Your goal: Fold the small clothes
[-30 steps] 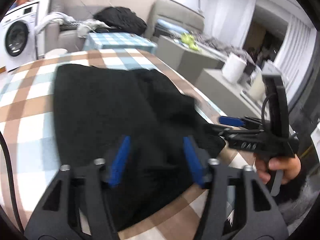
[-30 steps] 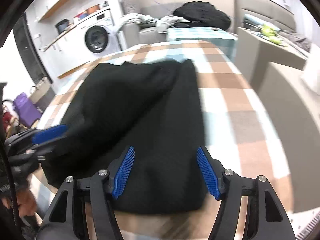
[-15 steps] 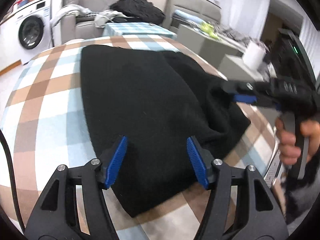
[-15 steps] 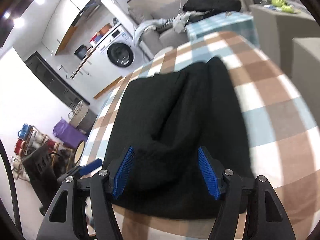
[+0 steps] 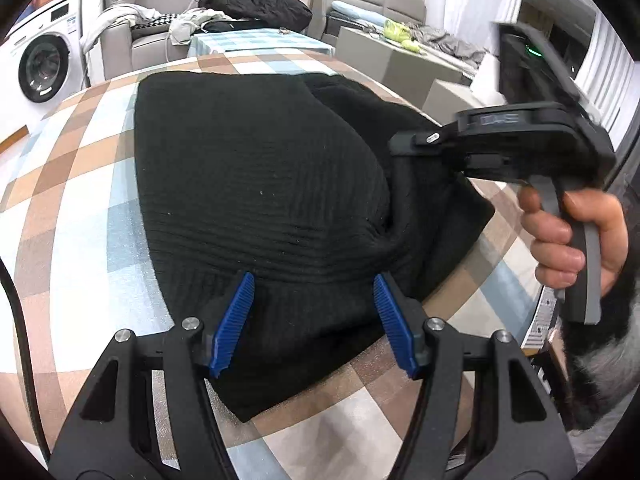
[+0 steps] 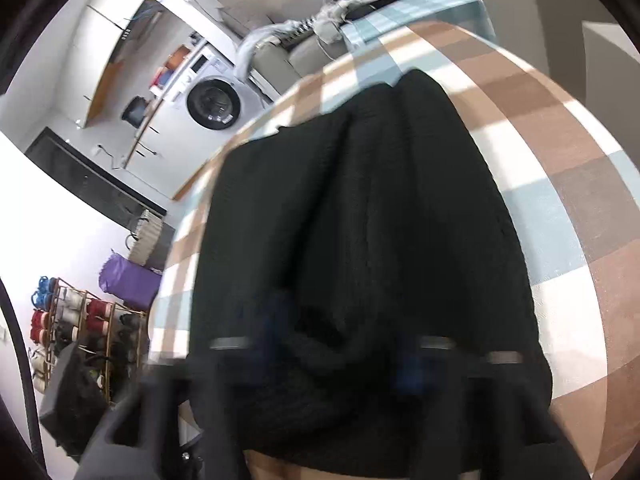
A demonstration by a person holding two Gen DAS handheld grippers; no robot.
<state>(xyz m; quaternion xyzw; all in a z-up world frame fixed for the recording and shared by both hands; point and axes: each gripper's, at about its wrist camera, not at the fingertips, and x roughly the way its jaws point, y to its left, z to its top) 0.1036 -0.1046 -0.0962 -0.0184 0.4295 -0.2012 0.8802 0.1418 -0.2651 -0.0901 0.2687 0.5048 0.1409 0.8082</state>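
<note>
A black knit garment (image 5: 256, 168) lies spread on the checked table (image 5: 80, 200). My left gripper (image 5: 312, 320) hangs open just over the near hem, one blue pad on each side of the cloth and neither pressing it. A hand (image 5: 560, 240) holds my right gripper (image 5: 394, 152) at the garment's right edge, its tips buried in the fabric. In the right wrist view the right gripper (image 6: 340, 344) is blurred. Its jaws are closing, with a raised fold of the black garment (image 6: 360, 208) bunched between the pads.
The table's near right edge (image 5: 500, 280) drops off beside the hand. Behind the table stand a washing machine (image 5: 40, 68), a sofa with a pile of clothes (image 5: 256, 0) and grey boxes (image 5: 392, 60). A shoe rack (image 6: 80, 328) stands on the floor at the left.
My left gripper has sunk closer to the near hem, still open. My right gripper has rolled, come in onto the garment's right edge and drawn its jaws together on a fold.
</note>
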